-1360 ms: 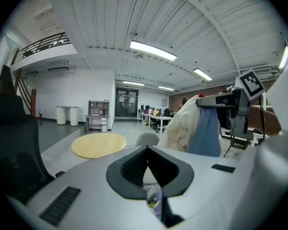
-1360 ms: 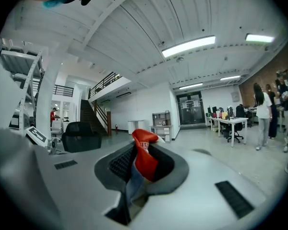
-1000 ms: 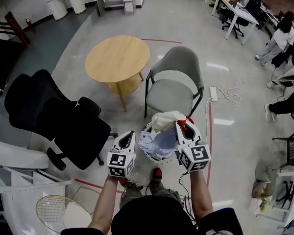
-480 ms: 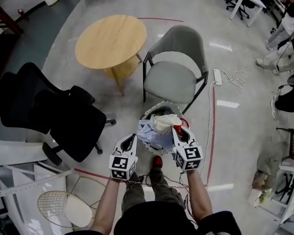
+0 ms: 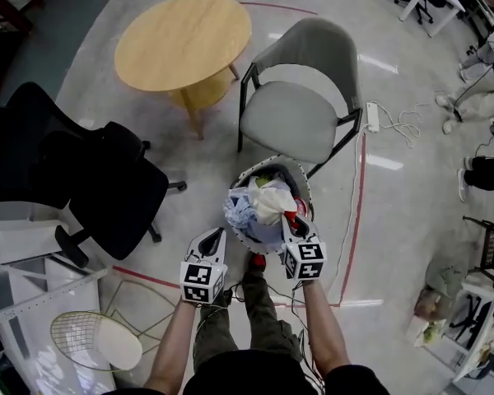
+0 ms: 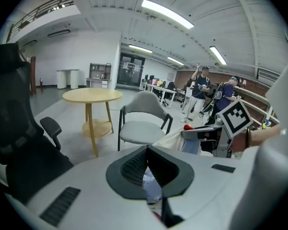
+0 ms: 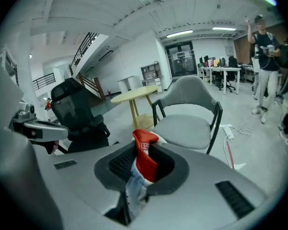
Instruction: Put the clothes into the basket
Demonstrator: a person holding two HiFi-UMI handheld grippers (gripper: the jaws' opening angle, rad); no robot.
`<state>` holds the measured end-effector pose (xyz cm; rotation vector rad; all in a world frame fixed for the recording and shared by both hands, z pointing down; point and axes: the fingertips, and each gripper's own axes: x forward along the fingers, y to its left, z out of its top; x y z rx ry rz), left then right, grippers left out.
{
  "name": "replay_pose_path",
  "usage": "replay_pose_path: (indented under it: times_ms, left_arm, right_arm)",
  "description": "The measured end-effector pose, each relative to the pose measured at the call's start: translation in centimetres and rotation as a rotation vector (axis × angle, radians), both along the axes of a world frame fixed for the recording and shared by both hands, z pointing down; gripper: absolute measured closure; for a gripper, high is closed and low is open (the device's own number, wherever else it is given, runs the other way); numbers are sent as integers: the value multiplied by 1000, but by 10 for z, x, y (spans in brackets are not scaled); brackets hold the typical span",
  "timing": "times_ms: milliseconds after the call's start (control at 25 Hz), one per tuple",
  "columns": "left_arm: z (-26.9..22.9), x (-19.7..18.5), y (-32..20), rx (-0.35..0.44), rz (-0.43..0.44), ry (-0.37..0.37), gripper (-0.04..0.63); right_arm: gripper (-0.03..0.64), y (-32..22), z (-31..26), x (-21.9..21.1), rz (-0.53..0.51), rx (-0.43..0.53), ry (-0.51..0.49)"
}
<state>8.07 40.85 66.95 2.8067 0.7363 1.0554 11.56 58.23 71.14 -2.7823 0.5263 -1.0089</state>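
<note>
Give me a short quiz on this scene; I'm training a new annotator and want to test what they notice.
1. True or false: the right gripper is shut on a red-and-white cloth.
2. Which piece of furniture stands closest to the basket? A. the grey chair B. the round wooden table C. the black office chair
3. Fill in: the basket already holds a heap of ____.

Key: 1 true; 2 A; 3 clothes.
</note>
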Motion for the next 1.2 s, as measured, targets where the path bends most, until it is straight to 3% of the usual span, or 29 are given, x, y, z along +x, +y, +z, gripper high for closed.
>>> replay_pose_path:
  times_ms: [400,600,920,1200]
  left_arm:
    - [70,-5,10,10,30,-86,589]
    - [89,-3,20,24,86,-92,589]
    - [112,-17,16,12,82,-146,589]
    - [104,-17,15,-14,58,-138,589]
  right_arm:
    - [554,-1,105,-14,18,-18,-157]
    - [554,2,156,-24,15,-47,-235]
    - [553,-3,182,-34,4,-45,-273]
    - [420,-1,167,-27,16,-6,-233]
